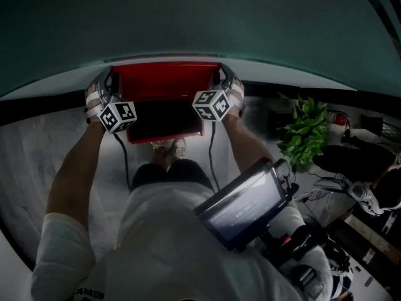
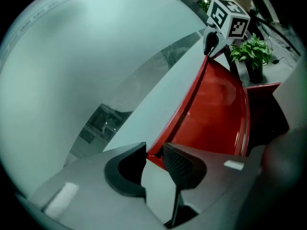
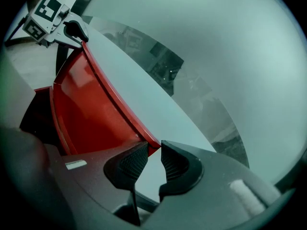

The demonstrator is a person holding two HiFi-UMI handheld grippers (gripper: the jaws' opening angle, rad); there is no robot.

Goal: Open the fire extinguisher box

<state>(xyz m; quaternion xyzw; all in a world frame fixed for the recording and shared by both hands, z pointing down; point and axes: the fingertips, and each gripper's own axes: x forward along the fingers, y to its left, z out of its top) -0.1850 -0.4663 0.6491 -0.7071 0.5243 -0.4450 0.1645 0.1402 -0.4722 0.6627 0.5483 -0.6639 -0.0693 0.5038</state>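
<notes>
Lid [image 1: 164, 80] of red box [image 1: 166, 119] was held raised, left gripper [image 2: 154, 152] and right gripper [image 3: 154, 147] each clamped on a corner. Bite was shallow, so slip and slam shut were judged possible.

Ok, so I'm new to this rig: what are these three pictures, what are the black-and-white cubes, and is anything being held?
There is no robot here: a person holds a two-fingered tool in each hand. The head view comes from a camera on the person's head, looking down. Each gripper view rides on one tool and looks along its fingers. The patterned cubes are part of the tools. Against the pale wall stands a red box with its flat red lid raised. The left gripper and the right gripper each pinch one upper corner of that lid.
</notes>
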